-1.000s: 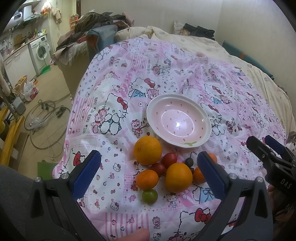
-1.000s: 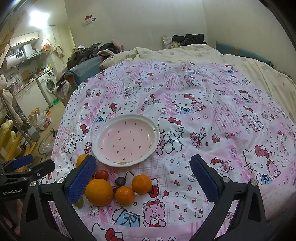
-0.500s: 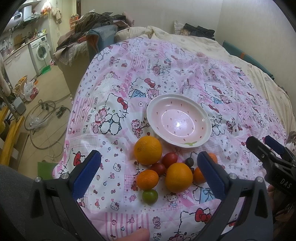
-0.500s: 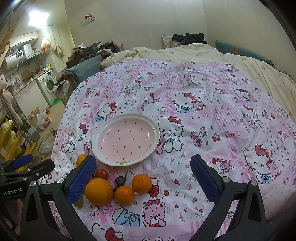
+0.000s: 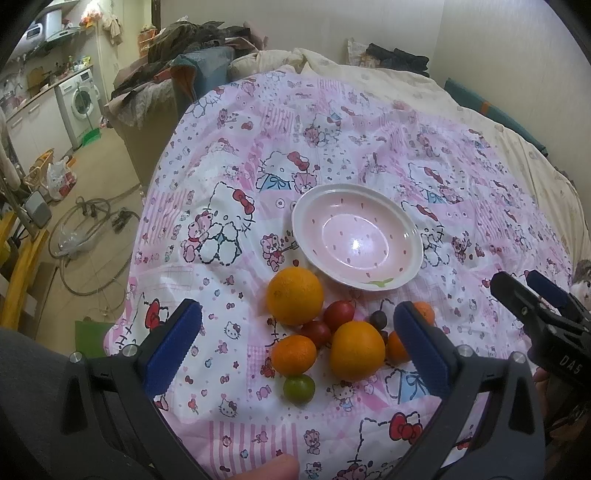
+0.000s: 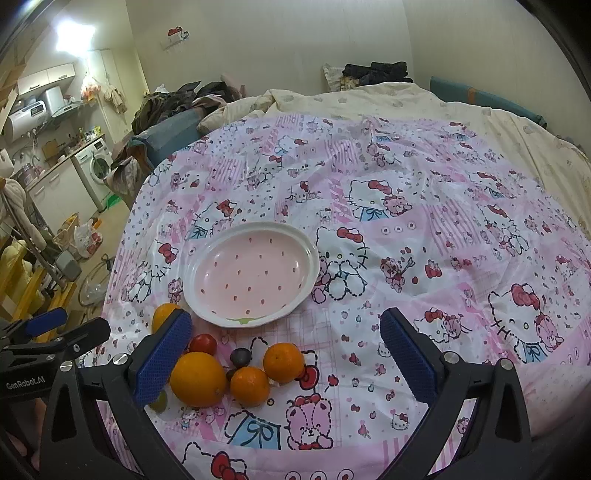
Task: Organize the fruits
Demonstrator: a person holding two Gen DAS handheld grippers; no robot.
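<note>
Orange and red fruits (image 5: 325, 332) on the quilt between the left gripper's (image 5: 295, 343) wide-spread jaws, right gripper (image 6: 286, 354) likewise agape.

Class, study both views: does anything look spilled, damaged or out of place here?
Nothing is spilled or broken. The only oddity: the pink plate sits empty while the fruits lie loose on the bedspread beside it.

Dim, warm indoor light from a blown-out ceiling lamp (image 6: 72, 35) far up-left of the right claw (image 6: 286, 360) leaves a glare spot in the glossy pink speckled plate (image 5: 356, 243), while fisheye bending darkens every corner.
</note>
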